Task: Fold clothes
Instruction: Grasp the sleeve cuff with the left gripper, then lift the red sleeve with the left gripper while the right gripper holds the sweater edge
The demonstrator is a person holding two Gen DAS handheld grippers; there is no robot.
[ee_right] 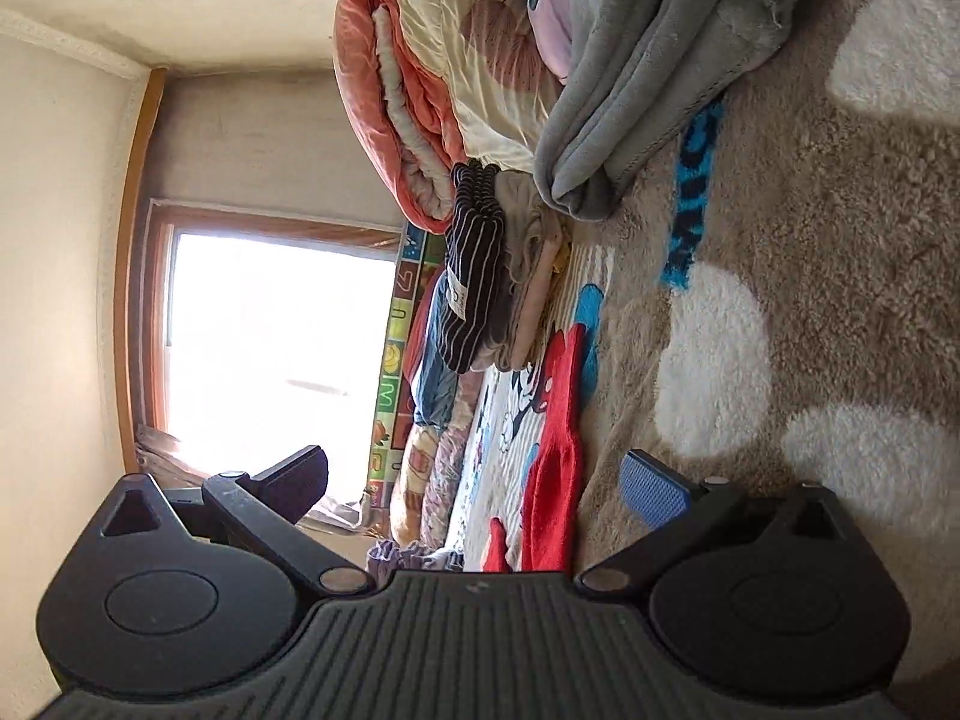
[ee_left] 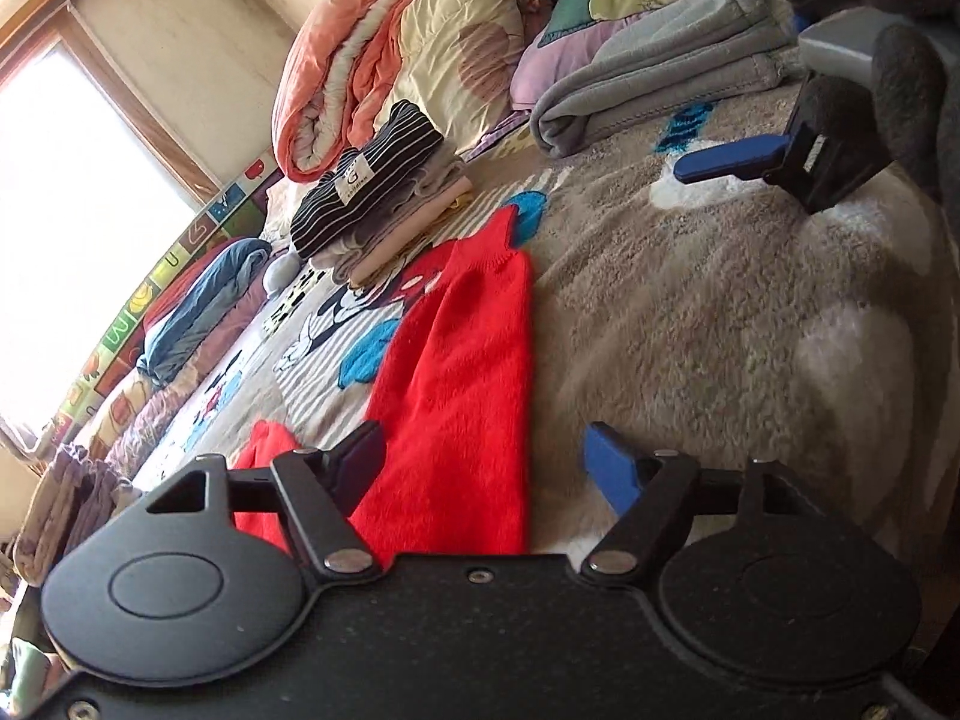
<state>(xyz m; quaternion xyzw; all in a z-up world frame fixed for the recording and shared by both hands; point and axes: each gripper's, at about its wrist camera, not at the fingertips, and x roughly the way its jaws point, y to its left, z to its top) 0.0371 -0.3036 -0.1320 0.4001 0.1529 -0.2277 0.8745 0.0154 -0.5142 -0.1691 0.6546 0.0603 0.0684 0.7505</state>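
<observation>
While your left gripper hangs low over the bed and tilts a little downward, its jaws stand apart with nothing pinched; the red sweater lies flat on the fuzzy beige blanket directly under and ahead of them, the dark finger over its near edge and the blue finger over bare blanket just beside it. Your right gripper is rolled onto its side and points level across the bed, jaws spread wide and empty; in its view the sweater sits between the fingers but further off, untouched. Seen from the left wrist, that right gripper hovers well apart from the sweater, above the blanket's white patches. Past the sweater's collar stands a stack of folded clothes topped by a dark striped garment. Beyond it lie a grey folded blanket and rolled quilts against the wall, with a bright window behind.
</observation>
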